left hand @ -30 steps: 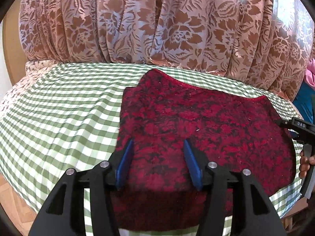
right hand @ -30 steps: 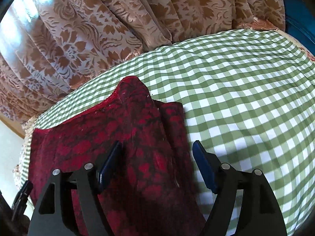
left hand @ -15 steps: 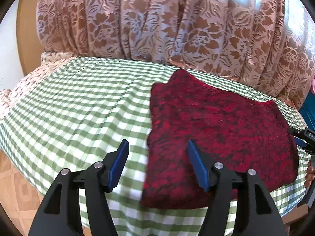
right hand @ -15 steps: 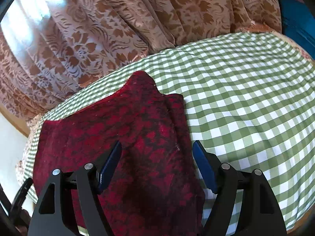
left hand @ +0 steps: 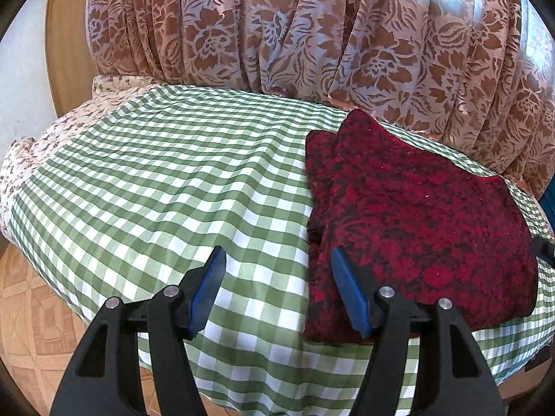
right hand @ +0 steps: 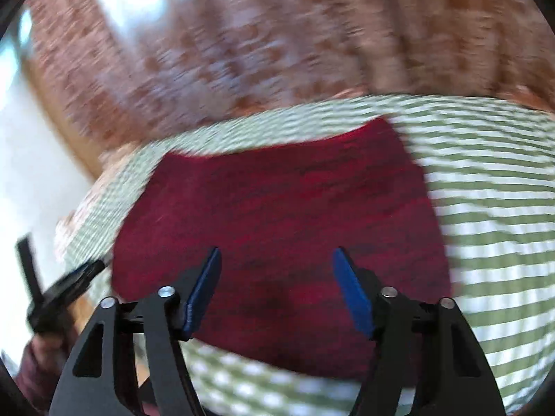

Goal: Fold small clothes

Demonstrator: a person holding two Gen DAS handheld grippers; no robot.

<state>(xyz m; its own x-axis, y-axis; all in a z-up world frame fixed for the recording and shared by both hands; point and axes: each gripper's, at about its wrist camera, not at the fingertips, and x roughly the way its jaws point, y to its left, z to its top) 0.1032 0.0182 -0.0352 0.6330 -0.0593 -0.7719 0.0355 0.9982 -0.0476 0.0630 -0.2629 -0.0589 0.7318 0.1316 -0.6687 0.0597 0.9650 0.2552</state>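
Observation:
A dark red patterned garment (left hand: 416, 215) lies folded flat on the green checked tablecloth (left hand: 166, 187), on its right side. My left gripper (left hand: 275, 263) is open and empty, above the cloth at the garment's left edge. Its right blue pad (left hand: 347, 291) overlaps the garment's near left corner. In the blurred right wrist view the same garment (right hand: 284, 208) fills the middle. My right gripper (right hand: 275, 263) is open and empty above its near edge. The left gripper's tool shows at the left edge of that view (right hand: 62, 294).
A brown floral curtain (left hand: 312, 34) hangs right behind the table. A floral under-cloth (left hand: 20, 159) shows at the table's left end. Wooden parquet floor (left hand: 34, 319) lies below the table's near left edge.
My left gripper has moved left, off the garment toward its left edge. My right gripper has pulled back and swung left fast, blurring its view; the garment now lies centred before it.

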